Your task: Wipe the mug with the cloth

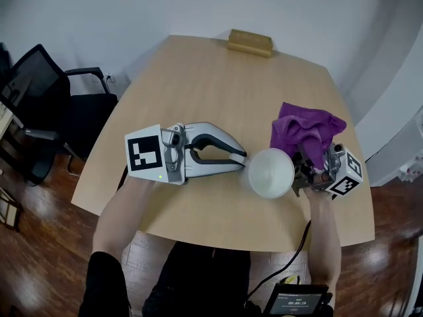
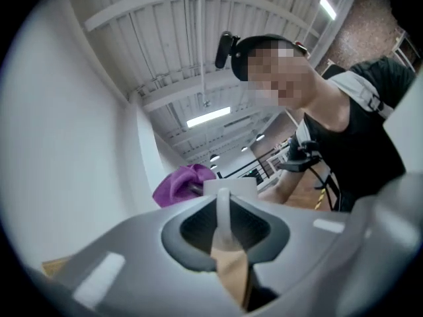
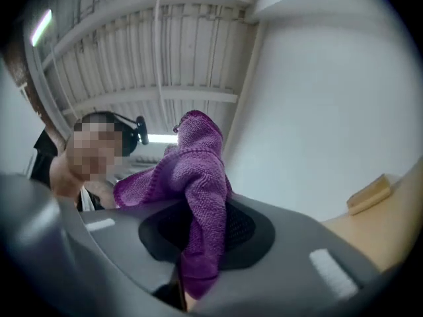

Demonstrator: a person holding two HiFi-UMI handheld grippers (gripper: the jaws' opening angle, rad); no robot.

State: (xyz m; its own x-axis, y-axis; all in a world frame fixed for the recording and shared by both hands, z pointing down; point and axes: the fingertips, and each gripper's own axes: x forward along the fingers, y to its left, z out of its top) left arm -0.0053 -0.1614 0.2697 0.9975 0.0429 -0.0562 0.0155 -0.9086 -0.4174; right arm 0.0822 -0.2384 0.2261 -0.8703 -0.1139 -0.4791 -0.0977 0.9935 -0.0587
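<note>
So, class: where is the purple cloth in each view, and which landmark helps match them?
Head view: right of centre, purple cloth bunched over the right gripper, beside the mug.
Left gripper view: purple cloth left of centre, beyond the jaws.
Right gripper view: purple cloth central, pinched between the jaws.
Landmark: tan block, top centre in the head view, right edge in the right gripper view; absent from the left gripper view.

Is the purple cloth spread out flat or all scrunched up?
Scrunched up. The purple cloth is pinched between the jaws of the right gripper and sticks out in crumpled folds.
</note>
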